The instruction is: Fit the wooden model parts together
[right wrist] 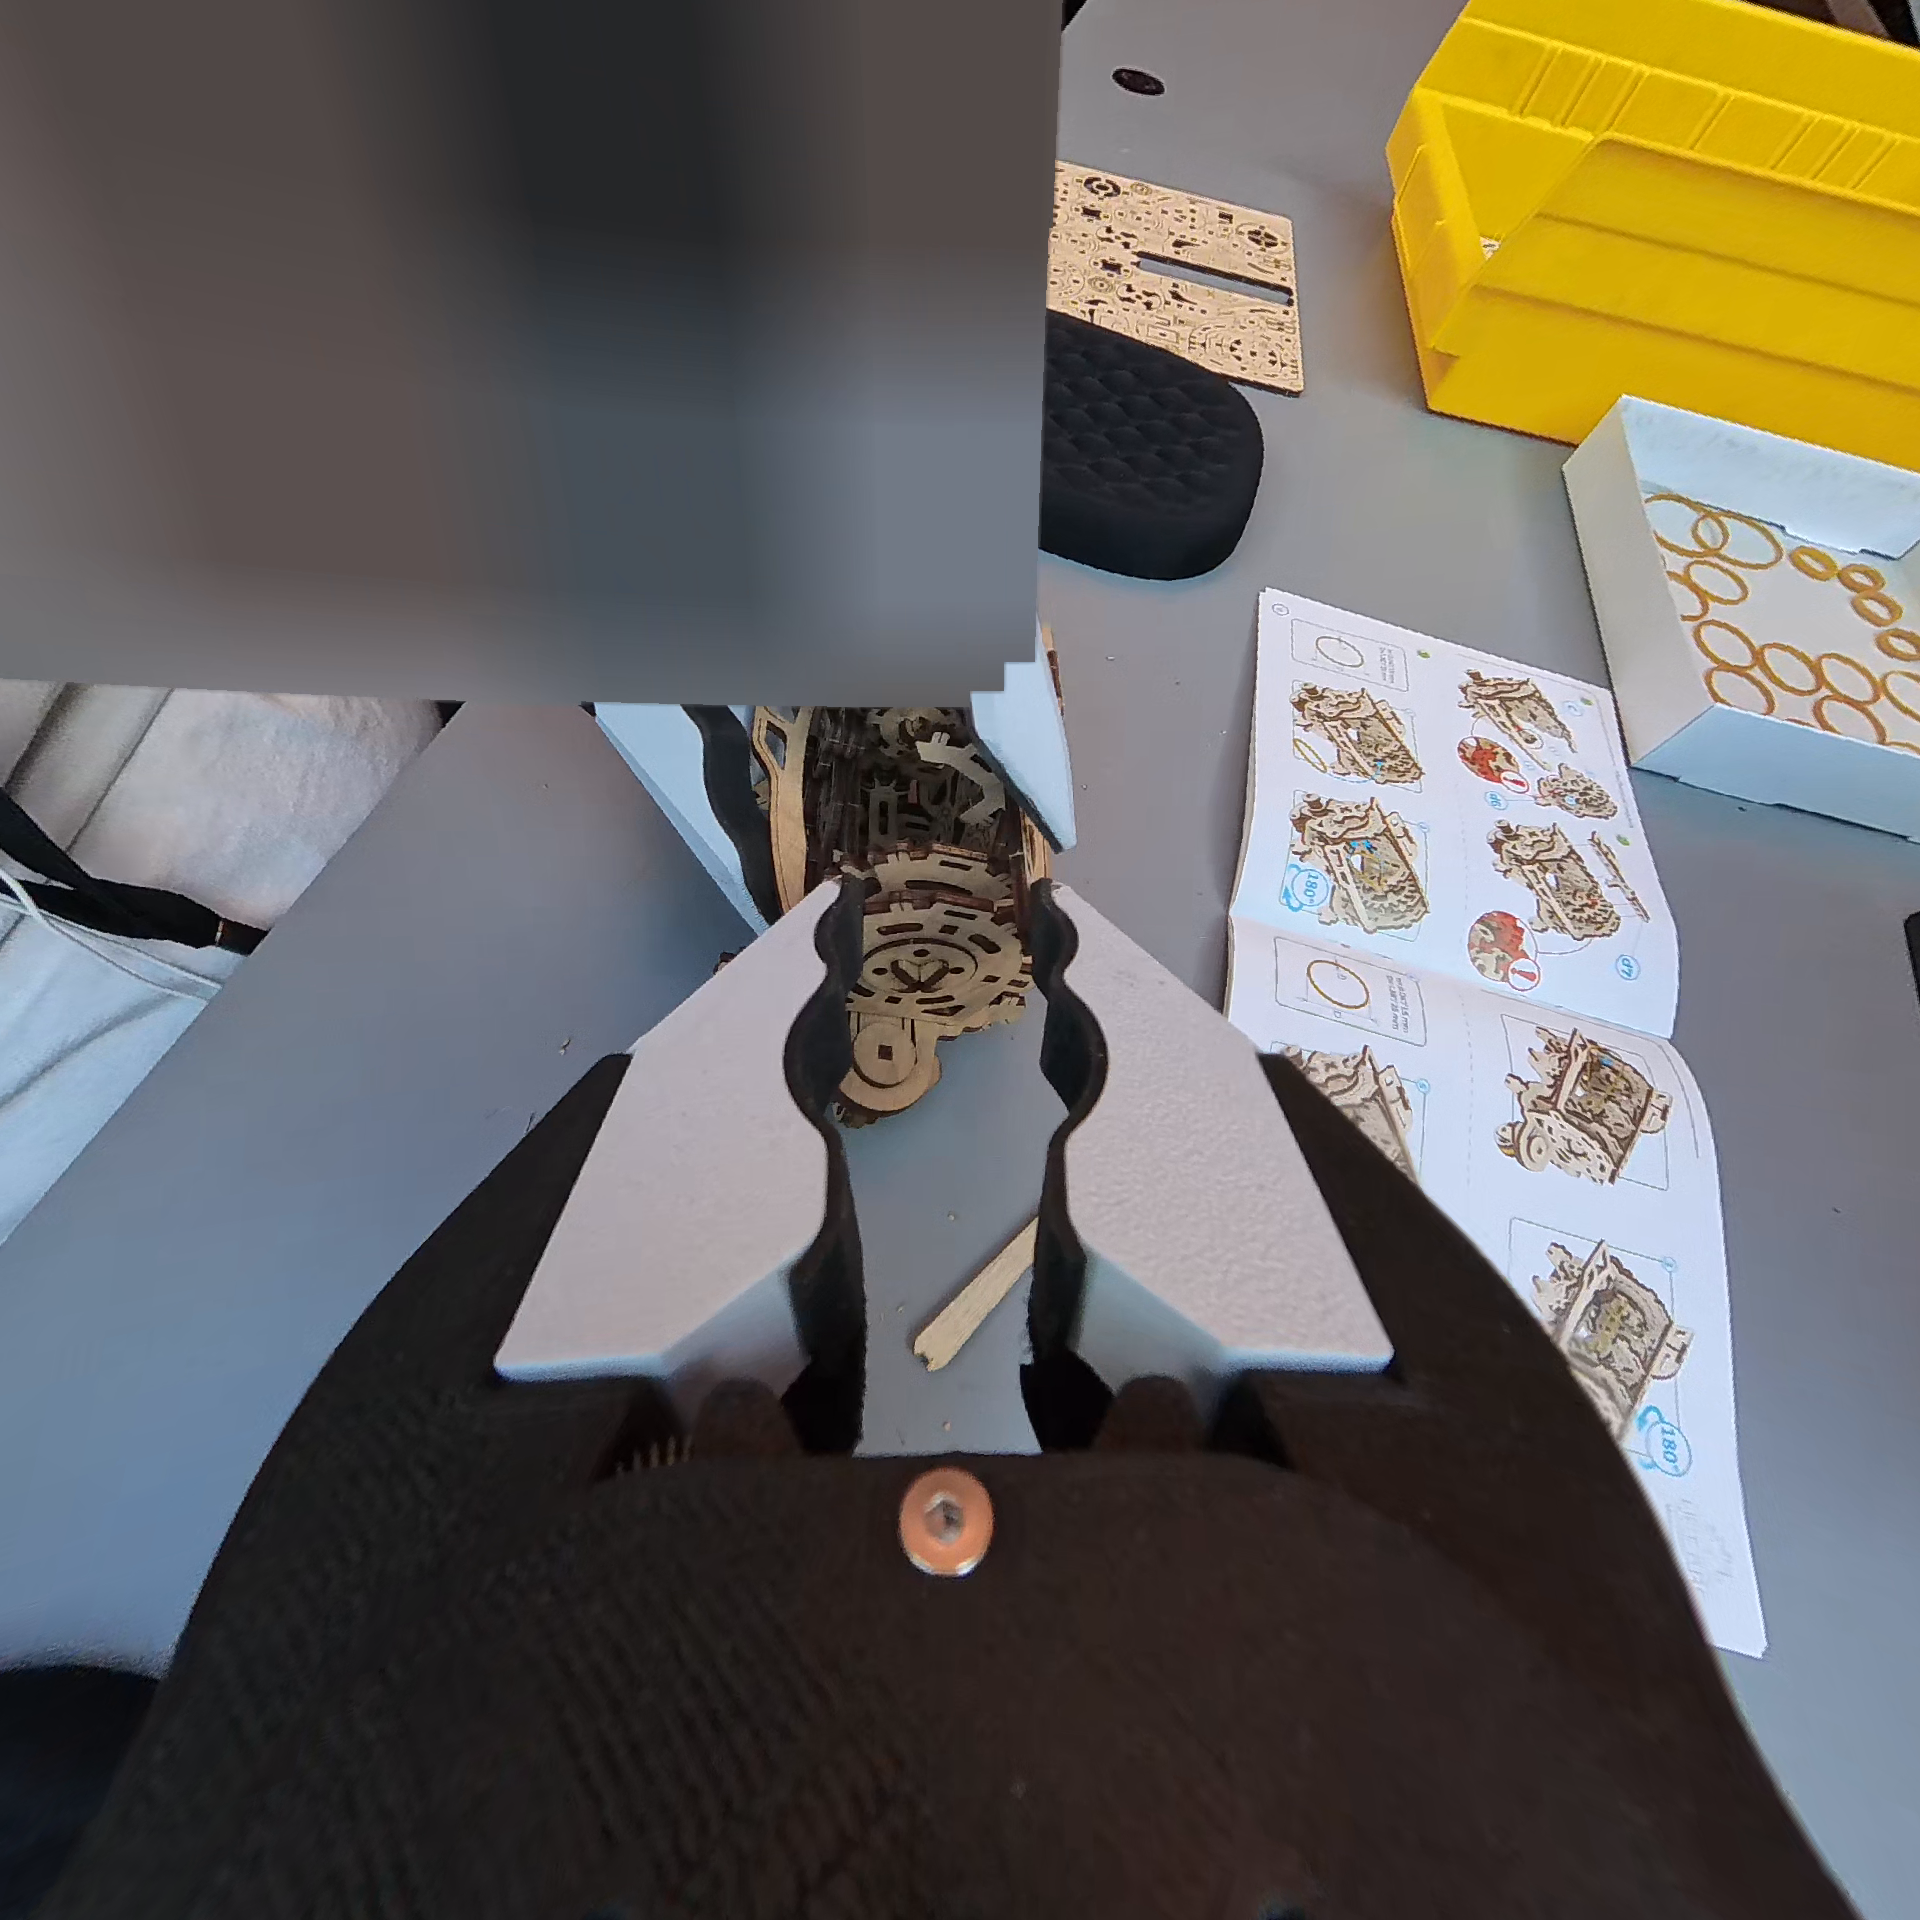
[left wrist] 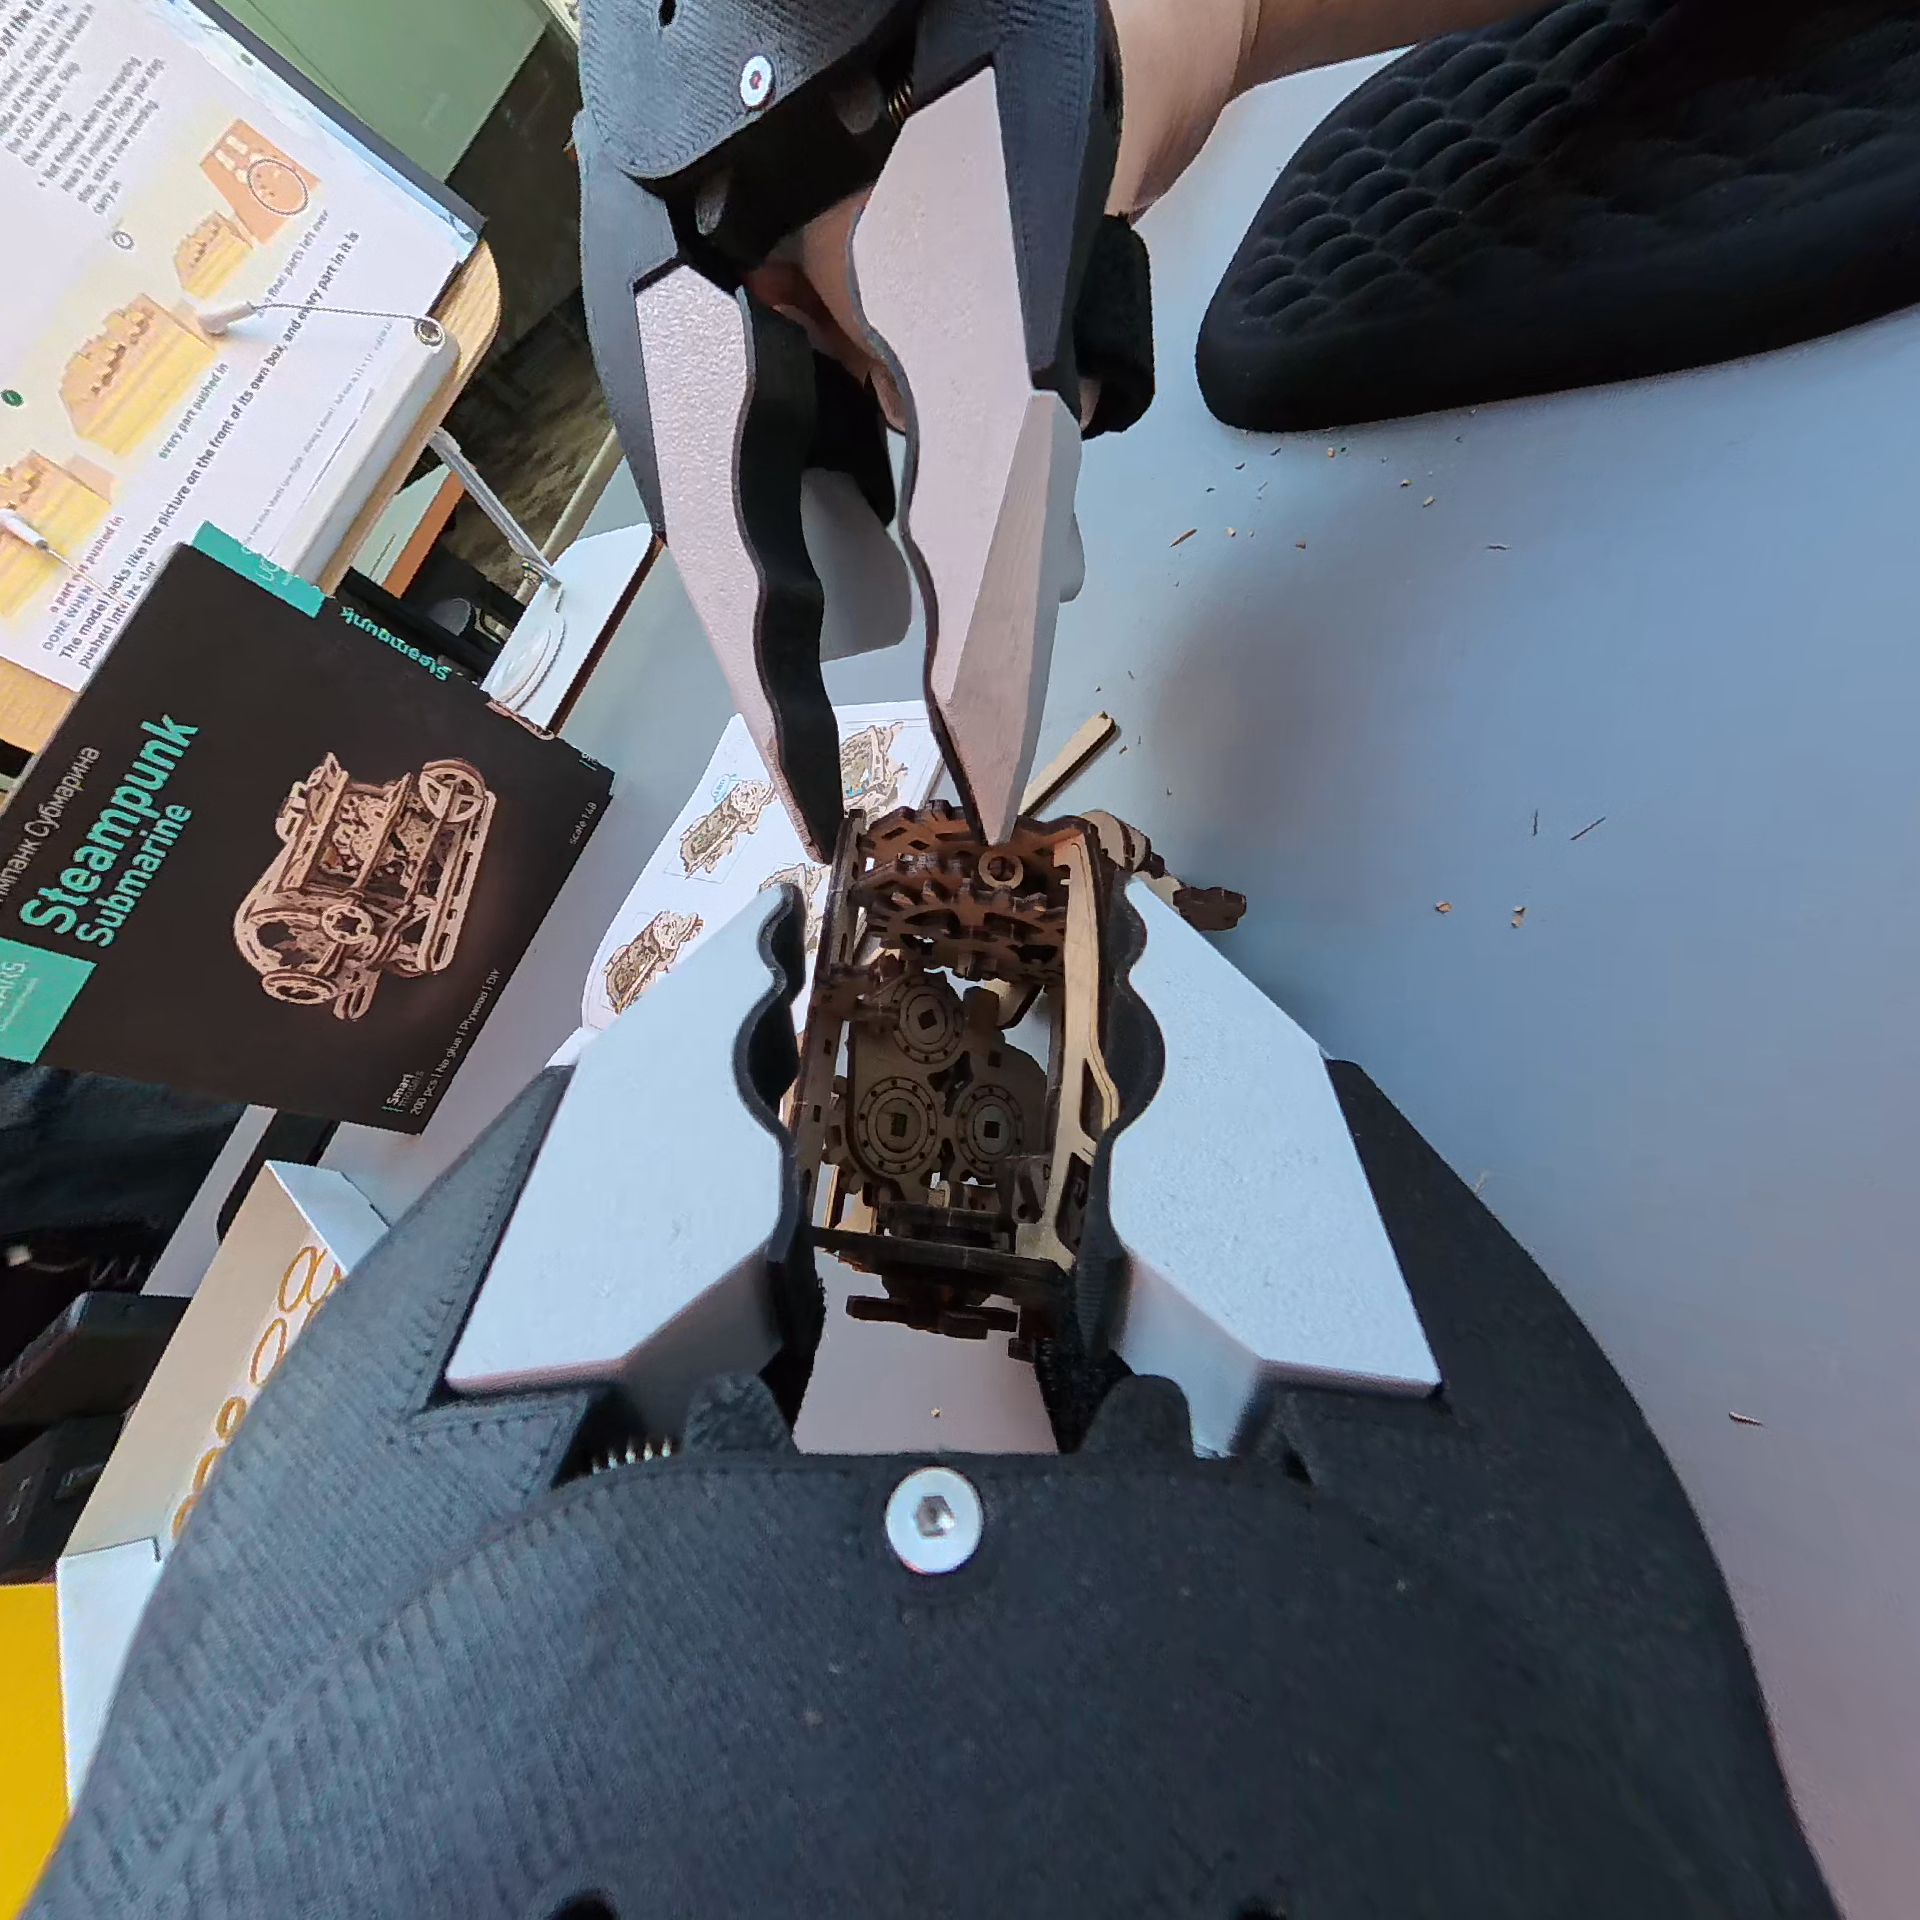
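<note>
**Model clamped on one side, the other gripper closing on its end**

Left wrist view: the left gripper (left wrist: 951, 1101) has its 2 fingers pressed against the side walls of the wooden model (left wrist: 935, 1060), a half-built open frame full of gears. The model sits between the black pads, just above the grey table (left wrist: 1558, 935). The right gripper (left wrist: 904, 821) comes down from above, its tips touching the model's far end by a small ring on the top gear; its jaws stand part open. A loose wooden stick (left wrist: 1075, 753) lies on the table just beyond. The kit's dark box (left wrist: 291, 852) is propped to the left, and a black mat (left wrist: 1558, 229) lies at upper right.

Right wrist view: the right gripper (right wrist: 945, 914) is part open, its tips either side of the round gear face on the model (right wrist: 925, 956). I cannot tell whether the pads are gripping it or only resting alongside. The left gripper's pale fingers (right wrist: 675, 790) hold the model's sides behind. The loose stick (right wrist: 977, 1304) lies on the table between the right fingers, untouched. An instruction booklet (right wrist: 1455, 987) lies open to the right, with a punched-out part sheet (right wrist: 1174, 270), a yellow bin (right wrist: 1662, 229) and a white box (right wrist: 1766, 623) further off.

The step in hand looks like seating or adjusting a part at the gear end. The next move probably calls for a steady left hold and a light, straight press, since thin plywood tabs could snap.
</note>
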{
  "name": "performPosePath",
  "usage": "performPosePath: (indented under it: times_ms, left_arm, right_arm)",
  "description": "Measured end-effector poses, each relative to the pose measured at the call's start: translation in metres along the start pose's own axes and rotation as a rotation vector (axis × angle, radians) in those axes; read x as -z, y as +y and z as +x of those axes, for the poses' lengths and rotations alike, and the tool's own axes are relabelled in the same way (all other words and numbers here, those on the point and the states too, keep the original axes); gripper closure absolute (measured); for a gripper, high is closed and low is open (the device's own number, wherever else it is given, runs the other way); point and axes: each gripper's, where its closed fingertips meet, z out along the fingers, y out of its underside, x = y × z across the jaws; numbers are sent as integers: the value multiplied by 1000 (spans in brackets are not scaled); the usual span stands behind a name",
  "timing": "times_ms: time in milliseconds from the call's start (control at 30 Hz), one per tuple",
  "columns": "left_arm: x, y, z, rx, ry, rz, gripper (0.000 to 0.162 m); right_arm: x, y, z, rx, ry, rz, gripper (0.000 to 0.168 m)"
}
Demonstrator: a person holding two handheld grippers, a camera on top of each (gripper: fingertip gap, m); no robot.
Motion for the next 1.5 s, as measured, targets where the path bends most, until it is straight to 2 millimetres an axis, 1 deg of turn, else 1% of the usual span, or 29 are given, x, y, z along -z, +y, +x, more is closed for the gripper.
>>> performPosePath:
  times_ms: [267, 867, 1167, 1500]
  left_arm:
    - [0, 0, 3, -32, 33, -28, 108]
    - [1, 2, 2, -15, 50, -17, 108]
    - [1, 2, 2, -21, 55, -17, 109]
    - [0, 3, 1, -16, 53, -30, 109]
  right_arm:
    - [0, -1, -2, 76, 32, -24, 137]
    - [-3, -3, 1, 1, 23, -30, 138]
    - [-6, -4, 2, 55, 57, -38, 140]
    - [-7, -4, 4, 33, 75, -44, 141]
